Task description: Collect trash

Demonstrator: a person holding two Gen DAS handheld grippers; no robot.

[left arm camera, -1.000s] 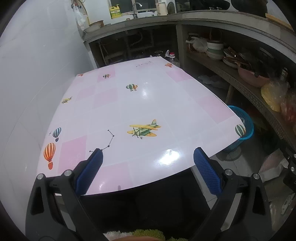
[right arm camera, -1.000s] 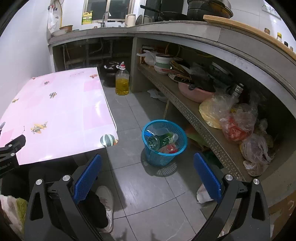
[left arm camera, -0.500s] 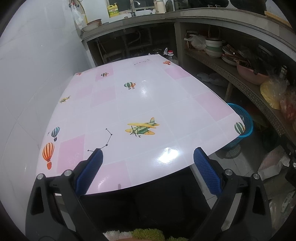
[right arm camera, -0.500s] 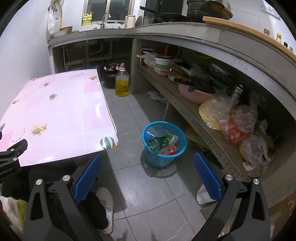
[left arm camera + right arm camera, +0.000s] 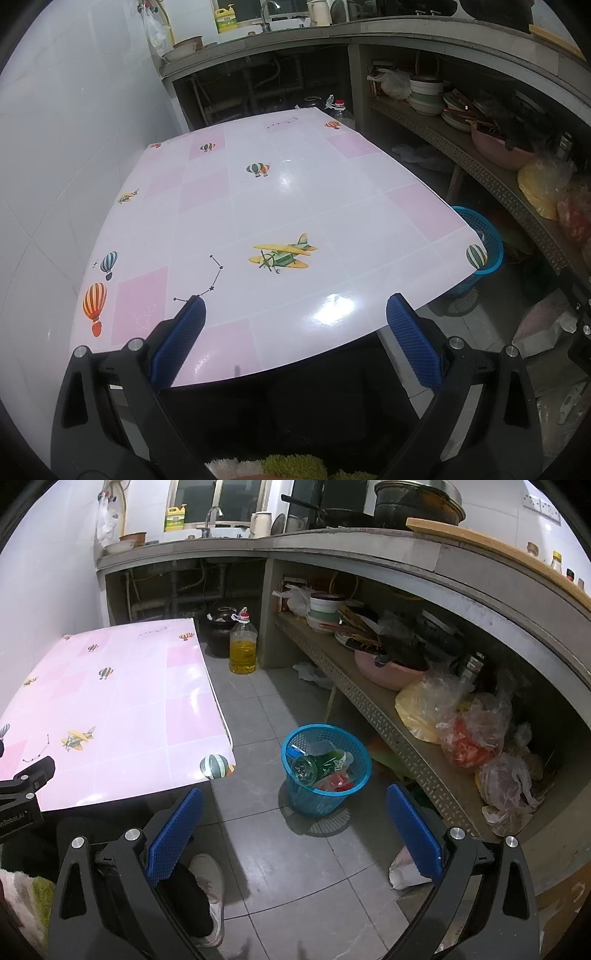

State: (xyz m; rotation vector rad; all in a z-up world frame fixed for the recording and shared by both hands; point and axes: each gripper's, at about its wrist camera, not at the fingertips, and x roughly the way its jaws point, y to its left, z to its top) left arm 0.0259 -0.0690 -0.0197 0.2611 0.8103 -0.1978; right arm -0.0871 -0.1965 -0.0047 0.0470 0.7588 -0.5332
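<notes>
Both grippers spread wide with nothing held: left gripper [image 5: 295, 314] above the near edge of the pink tablecloth [image 5: 280, 192], right gripper [image 5: 295, 805] above the grey floor tiles [image 5: 295, 867]. Trash sat in the blue basket [image 5: 360, 775] on the floor, between table corner and shelf [image 5: 388, 723]: a green bottle [image 5: 317, 766] lying over red wrappers [image 5: 332, 782].
</notes>
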